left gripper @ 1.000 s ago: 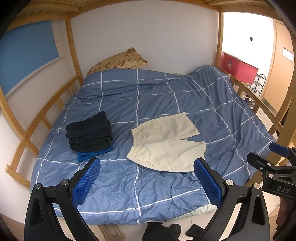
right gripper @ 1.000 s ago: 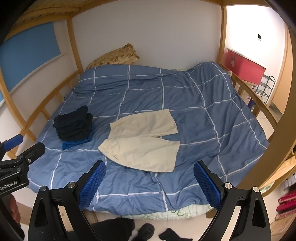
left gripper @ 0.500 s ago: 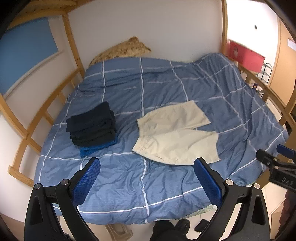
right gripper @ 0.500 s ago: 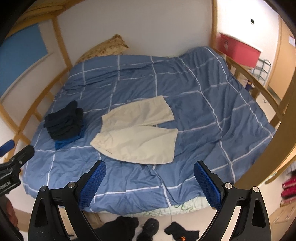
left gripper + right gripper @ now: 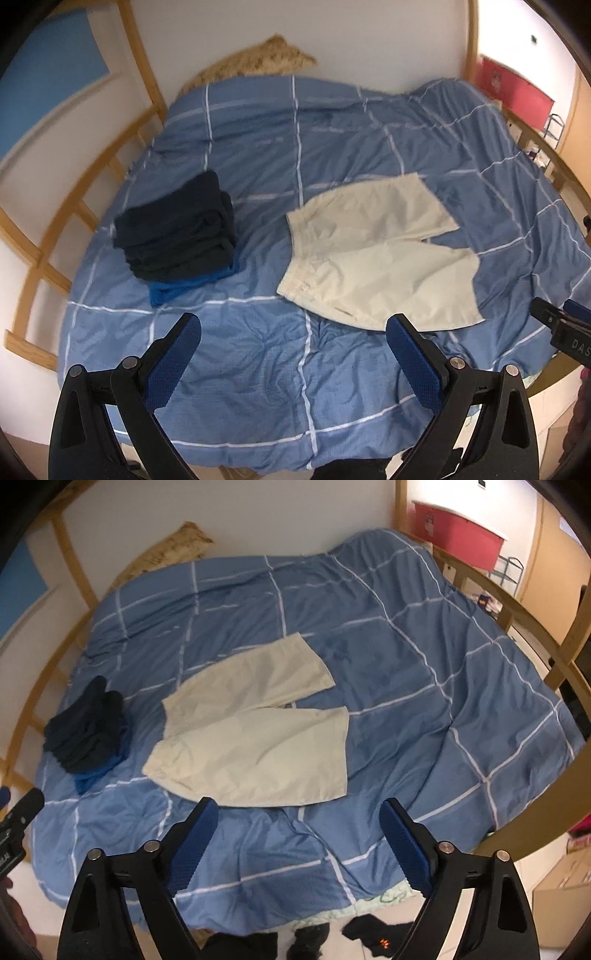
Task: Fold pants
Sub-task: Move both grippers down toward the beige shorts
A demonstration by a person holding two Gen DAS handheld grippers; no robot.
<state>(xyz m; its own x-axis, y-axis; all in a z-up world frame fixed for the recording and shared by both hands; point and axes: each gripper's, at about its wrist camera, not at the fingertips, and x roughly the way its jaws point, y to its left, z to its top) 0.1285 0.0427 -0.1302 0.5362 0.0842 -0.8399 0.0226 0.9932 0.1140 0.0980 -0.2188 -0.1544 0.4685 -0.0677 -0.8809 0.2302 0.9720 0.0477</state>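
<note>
Cream shorts (image 5: 373, 254) lie flat and unfolded on the blue checked duvet (image 5: 332, 147), waistband to the left, both legs pointing right; they also show in the right wrist view (image 5: 255, 734). My left gripper (image 5: 293, 339) is open and empty, hovering over the duvet's near edge below the waistband. My right gripper (image 5: 297, 825) is open and empty, just in front of the near leg's hem. Neither touches the shorts.
A stack of folded dark clothes (image 5: 177, 232) on a blue garment lies left of the shorts, also in the right wrist view (image 5: 86, 731). A pillow (image 5: 258, 59) lies at the headboard. Wooden bed rails (image 5: 44, 236) run along both sides. A red box (image 5: 458, 541) stands beyond the bed.
Both grippers have moved forward and lower toward the bed, so the shorts look larger and closer. Both stay open. The shorts have not moved.
</note>
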